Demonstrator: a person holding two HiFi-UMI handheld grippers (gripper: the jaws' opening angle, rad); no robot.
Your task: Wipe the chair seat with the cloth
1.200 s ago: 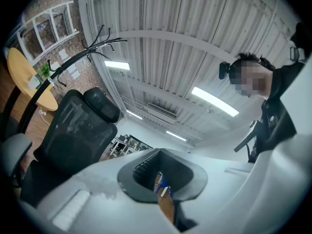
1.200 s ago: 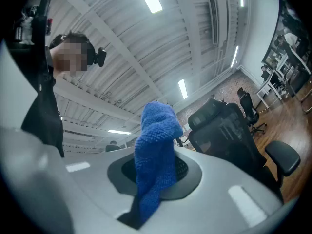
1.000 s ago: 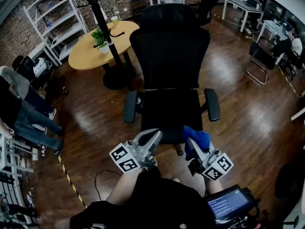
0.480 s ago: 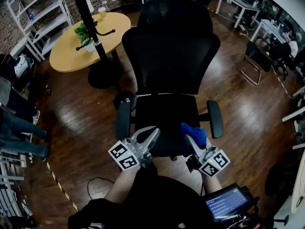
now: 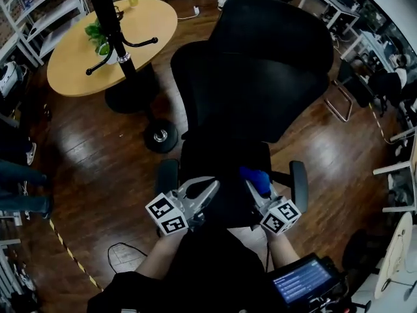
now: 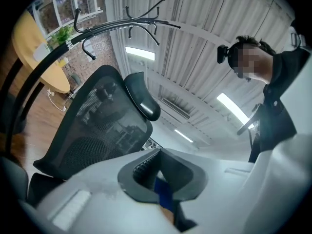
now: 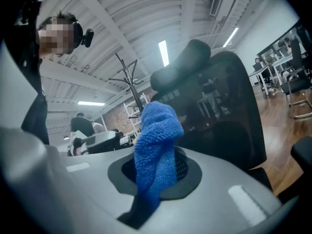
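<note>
A black office chair faces me in the head view, its seat [image 5: 225, 155] below a tall mesh backrest [image 5: 260, 77]. My right gripper [image 5: 251, 181] hovers over the seat's front right part, shut on a blue cloth [image 5: 256, 177]. In the right gripper view the cloth [image 7: 155, 145] stands bunched up out of the gripper [image 7: 157, 172], with the backrest [image 7: 219, 106] behind it. My left gripper [image 5: 207, 188] is over the seat's front left, open and holding nothing. The left gripper view shows the gripper [image 6: 158, 177] and the backrest [image 6: 102, 126].
A round wooden table [image 5: 78, 57] with a small plant [image 5: 96, 36] stands at the back left, and a black coat stand [image 5: 114, 38] rises beside it. Armrests [image 5: 298, 182] flank the seat. A person's legs [image 5: 16, 175] are at the far left. More chairs and desks [image 5: 384, 77] stand at the right.
The view has closed in on the chair, which now fills more of the frame. Both grippers have stayed side by side at the seat's front edge, the cloth still held.
</note>
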